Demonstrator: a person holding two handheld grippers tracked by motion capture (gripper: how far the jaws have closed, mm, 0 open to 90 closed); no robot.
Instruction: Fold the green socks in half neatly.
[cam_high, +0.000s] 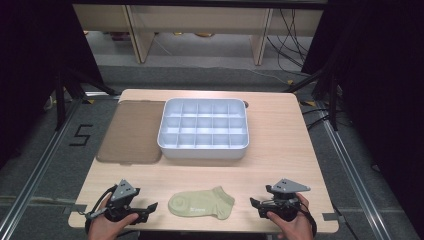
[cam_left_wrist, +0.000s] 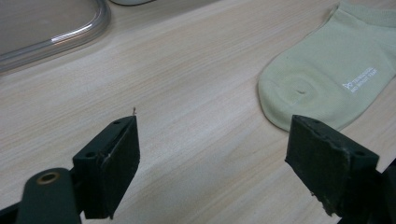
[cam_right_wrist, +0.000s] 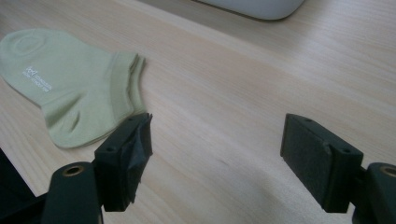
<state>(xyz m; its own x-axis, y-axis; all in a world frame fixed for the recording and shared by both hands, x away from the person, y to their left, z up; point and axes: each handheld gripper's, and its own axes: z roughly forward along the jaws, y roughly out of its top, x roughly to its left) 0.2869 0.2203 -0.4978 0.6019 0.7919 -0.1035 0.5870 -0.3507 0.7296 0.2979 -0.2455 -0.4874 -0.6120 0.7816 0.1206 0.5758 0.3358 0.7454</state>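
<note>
Wooden tabletop (cam_high: 280, 155), white divided tray (cam_high: 204, 129) mid-back, brown lid (cam_high: 131, 131) touching its left side. Pale green sock (cam_high: 201, 202) flat at near edge, between both tongs. Left tongs (cam_high: 153, 206) released, empty. Right tongs (cam_high: 253, 202) released, empty, near sock cuff.

Light wood tabletop (cam_high: 280, 160) on grey floor (cam_high: 200, 75) — black curtains (cam_high: 30, 60) at 9 and 3 o'clock. Pale wood furniture legs (cam_high: 140, 40) at 12, loose cables (cam_high: 290, 35) at 1. Metal floor rails (cam_high: 35, 175) flank both sides, a "5" (cam_high: 81, 135) marked at 9.
</note>
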